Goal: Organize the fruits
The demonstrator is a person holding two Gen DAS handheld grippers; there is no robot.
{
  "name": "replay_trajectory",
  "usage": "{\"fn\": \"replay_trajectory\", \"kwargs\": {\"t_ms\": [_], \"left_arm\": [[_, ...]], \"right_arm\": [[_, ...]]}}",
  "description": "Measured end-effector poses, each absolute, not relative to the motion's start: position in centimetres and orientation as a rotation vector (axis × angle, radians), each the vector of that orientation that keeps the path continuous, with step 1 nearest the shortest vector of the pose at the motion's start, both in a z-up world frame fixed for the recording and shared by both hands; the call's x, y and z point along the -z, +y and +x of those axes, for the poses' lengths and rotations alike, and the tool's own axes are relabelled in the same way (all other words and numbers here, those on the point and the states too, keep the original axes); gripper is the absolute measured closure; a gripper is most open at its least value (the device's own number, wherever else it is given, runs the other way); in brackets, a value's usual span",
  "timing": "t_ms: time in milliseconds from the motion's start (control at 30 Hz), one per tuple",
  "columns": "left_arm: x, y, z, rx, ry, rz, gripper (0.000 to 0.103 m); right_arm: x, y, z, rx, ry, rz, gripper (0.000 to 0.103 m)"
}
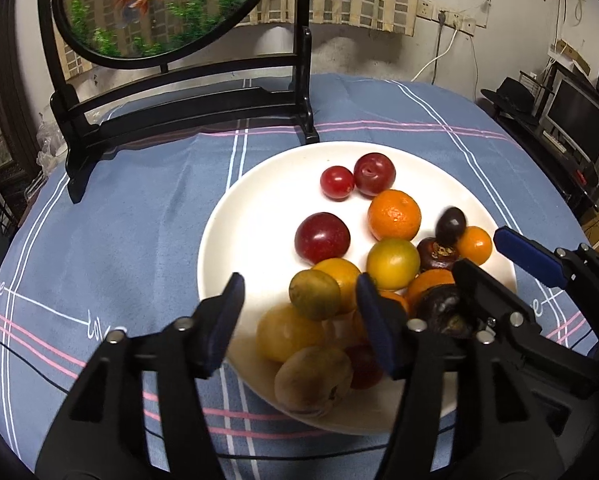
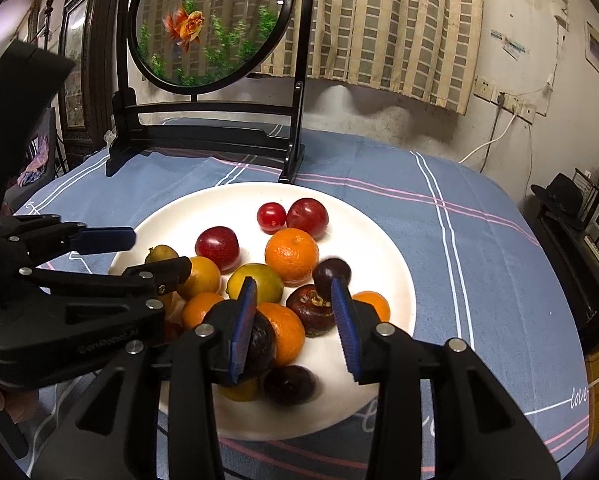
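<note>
A white plate [image 1: 251, 216] [image 2: 383, 264] holds several fruits: red plums [image 1: 322, 237] [image 2: 217, 248], a cherry tomato [image 1: 337, 182] [image 2: 271, 217], oranges [image 1: 394, 215] [image 2: 291, 255], yellow-green fruits [image 1: 393, 263] [image 2: 255, 283], dark purple fruits [image 1: 450, 225] [image 2: 331, 274] and a brown fruit [image 1: 313, 380]. My left gripper [image 1: 299, 316] [image 2: 155, 254] is open and empty over the plate's near side. My right gripper [image 2: 295, 324] [image 1: 495, 264] is open and empty above the dark fruits; a small dark fruit looks blurred beside its right finger.
A round goldfish picture [image 1: 155, 4] [image 2: 211, 24] stands on a black wooden stand [image 1: 187, 108] [image 2: 203, 136] behind the plate. The table has a blue striped cloth [image 1: 99, 200] [image 2: 479, 240]. Shelves with a monitor [image 1: 579, 120] stand at the right.
</note>
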State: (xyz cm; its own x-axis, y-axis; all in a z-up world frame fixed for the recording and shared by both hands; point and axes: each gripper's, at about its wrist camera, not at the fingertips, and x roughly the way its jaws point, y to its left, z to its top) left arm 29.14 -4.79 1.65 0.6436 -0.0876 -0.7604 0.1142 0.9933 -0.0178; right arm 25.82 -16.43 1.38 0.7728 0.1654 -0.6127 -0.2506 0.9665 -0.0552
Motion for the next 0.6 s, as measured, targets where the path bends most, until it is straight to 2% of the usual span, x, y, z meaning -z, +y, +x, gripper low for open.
{"fn": "replay_trajectory", "kwargs": {"t_ms": [200, 600], "left_arm": [[-2.7, -4.6, 27.6, 0.111, 0.84, 0.019, 0.026], [-4.5, -4.3, 23.0, 0.123, 0.797, 0.034, 0.02]], "right_arm": [[-2.2, -17.3, 24.7, -0.216, 0.657, -0.088, 0.064], [-2.9, -18.7, 20.7, -0.202, 0.68, -0.037, 0.064]]}}
